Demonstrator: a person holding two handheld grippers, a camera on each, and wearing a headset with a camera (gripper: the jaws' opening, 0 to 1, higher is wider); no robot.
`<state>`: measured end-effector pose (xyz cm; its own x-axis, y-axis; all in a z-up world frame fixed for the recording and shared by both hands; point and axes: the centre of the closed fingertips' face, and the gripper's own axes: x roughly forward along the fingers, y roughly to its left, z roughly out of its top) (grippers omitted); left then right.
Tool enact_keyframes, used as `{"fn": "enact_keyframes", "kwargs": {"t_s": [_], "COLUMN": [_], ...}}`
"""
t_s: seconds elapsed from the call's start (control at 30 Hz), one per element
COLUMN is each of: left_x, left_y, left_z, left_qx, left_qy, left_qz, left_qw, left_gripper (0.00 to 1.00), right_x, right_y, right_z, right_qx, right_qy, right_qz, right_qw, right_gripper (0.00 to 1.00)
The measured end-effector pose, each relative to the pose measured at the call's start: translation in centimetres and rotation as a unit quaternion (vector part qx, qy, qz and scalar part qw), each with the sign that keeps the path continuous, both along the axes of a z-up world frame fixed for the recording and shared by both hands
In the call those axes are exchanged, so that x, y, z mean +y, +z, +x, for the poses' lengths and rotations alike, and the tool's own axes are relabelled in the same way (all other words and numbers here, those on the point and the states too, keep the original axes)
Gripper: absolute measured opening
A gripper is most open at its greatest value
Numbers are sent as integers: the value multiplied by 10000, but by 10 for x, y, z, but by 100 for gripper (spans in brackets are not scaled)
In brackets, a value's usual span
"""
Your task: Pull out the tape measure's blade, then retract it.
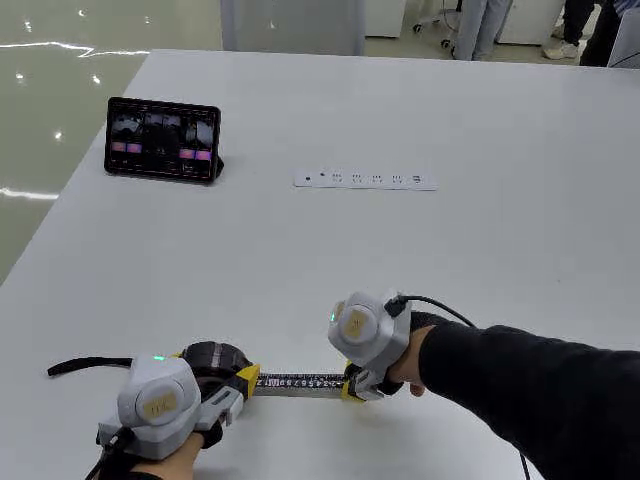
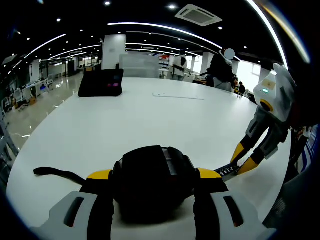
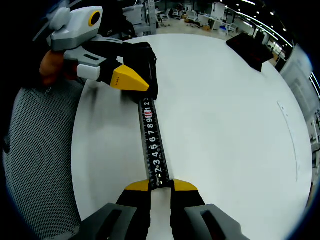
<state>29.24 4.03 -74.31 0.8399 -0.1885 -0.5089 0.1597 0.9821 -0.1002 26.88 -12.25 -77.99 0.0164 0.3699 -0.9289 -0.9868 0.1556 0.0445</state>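
Right gripper view: the right gripper (image 3: 161, 186) pinches the tip of the dark numbered blade (image 3: 152, 145) on the white table (image 3: 225, 125), the left gripper (image 2: 155, 175) clamps the round black tape measure case (image 2: 150, 197), and any slackened pinch could whip the blade back.

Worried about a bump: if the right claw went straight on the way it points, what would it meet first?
Likely the tape measure case in the left claw, along the blade the right claw grips.
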Motion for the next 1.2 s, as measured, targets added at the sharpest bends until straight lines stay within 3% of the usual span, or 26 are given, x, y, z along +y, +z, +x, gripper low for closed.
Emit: {"fn": "enact_keyframes", "kwargs": {"t_s": [0.5,0.67,0.73,0.8,1.2], "left_x": [0,0,0,0,1], "left_y": [0,0,0,0,-1], "left_z": [0,-1,-1,0,0], "left_qx": [-3,6,11,12,64], "left_qy": [-4,-14,-21,-20,4], "left_qz": [-4,-5,-3,-1,-55], "left_qw": [10000,10000,10000,10000,10000], "left_gripper": [60,60,60,60,59], "right_x": [10,29,29,30,30], "right_y": [1,2,1,0,1], "right_z": [-1,-7,-4,-6,-4], "right_qx": [37,112,-118,-177,-41], "right_qy": [-55,-69,246,360,261], "right_qz": [106,427,193,95,226], "right_qw": [9999,9990,9994,9992,9994], "right_gripper": [11,11,10,10,10]}}
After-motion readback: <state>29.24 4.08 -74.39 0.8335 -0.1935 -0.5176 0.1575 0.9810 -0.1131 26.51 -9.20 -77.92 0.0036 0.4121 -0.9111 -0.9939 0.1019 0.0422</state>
